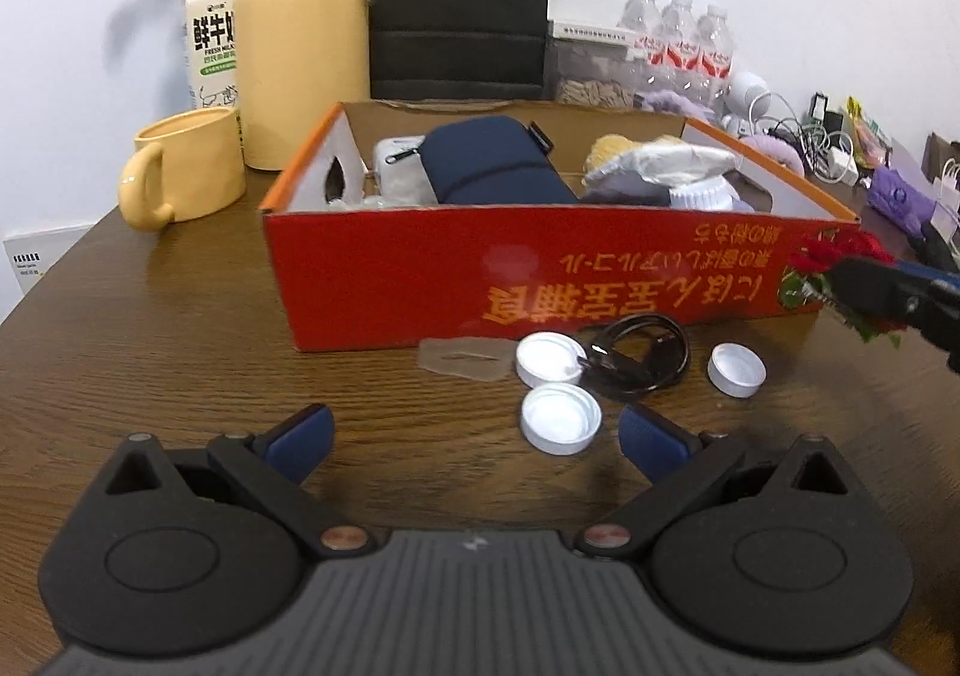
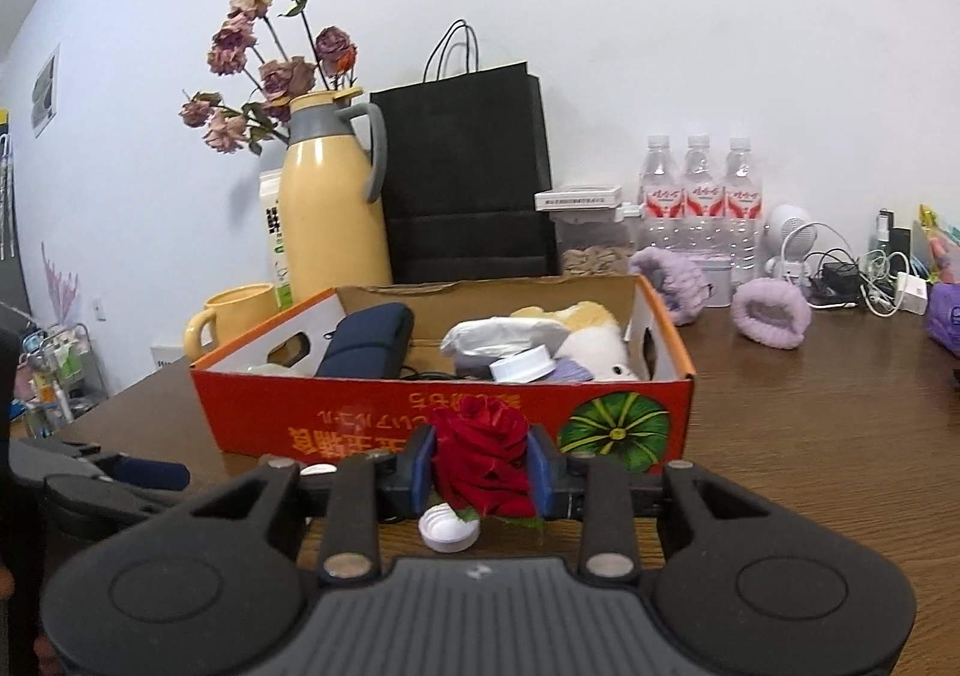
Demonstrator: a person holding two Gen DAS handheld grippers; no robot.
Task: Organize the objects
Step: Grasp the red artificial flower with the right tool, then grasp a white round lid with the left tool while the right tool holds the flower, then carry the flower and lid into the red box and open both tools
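Caps (image 1: 561,418) x3 loose, rose (image 2: 483,457) x1 in right claw (image 2: 482,466).

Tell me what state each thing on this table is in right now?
Red rose: clamped in the right hand-held gripper.
Left hand-held gripper: open, empty.
Orange box: open, partly filled.
White caps: loose on the table.
Black cable: coiled beside the caps.

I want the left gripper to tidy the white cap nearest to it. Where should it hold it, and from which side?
Probably grip the white cap across its ribbed outer wall, coming from above: it lies flat, open side up, and the left gripper is open.
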